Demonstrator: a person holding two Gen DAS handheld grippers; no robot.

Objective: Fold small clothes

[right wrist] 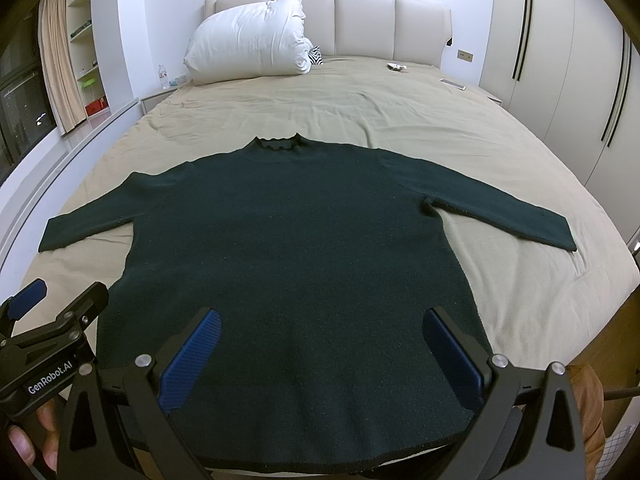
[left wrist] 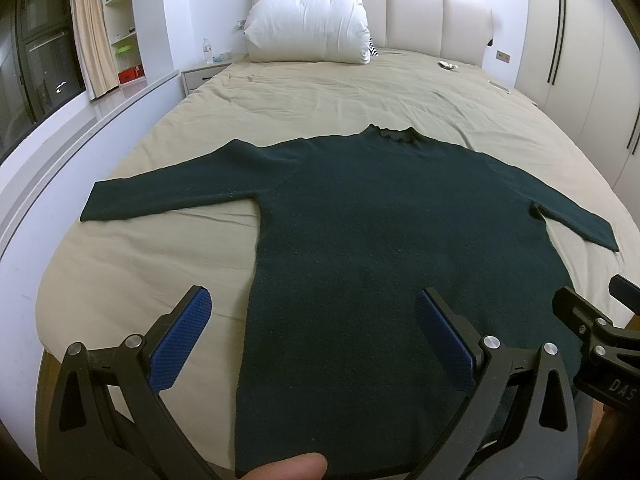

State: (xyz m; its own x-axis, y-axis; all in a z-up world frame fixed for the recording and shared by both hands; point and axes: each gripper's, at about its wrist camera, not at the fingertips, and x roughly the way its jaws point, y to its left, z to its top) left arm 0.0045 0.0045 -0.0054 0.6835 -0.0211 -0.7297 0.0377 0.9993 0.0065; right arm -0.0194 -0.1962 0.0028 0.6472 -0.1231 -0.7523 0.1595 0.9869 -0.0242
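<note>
Because the folding has not begun, the left gripper point(left wrist: 310, 334) and the right gripper point(right wrist: 322, 354) both hang spread wide and hold nothing, just above the hem, ready to pinch it. The dark green sweater point(right wrist: 288, 248) lies flat on the tan bed sheet point(right wrist: 520, 288), sleeves out, easy to fold. A white pillow point(left wrist: 308, 24) leans far back

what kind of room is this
A bedroom, most likely: a wide bed with a padded headboard and a white pillow, plus tall wardrobe doors along one wall. A dark green sweater lies spread on the bed.
</note>
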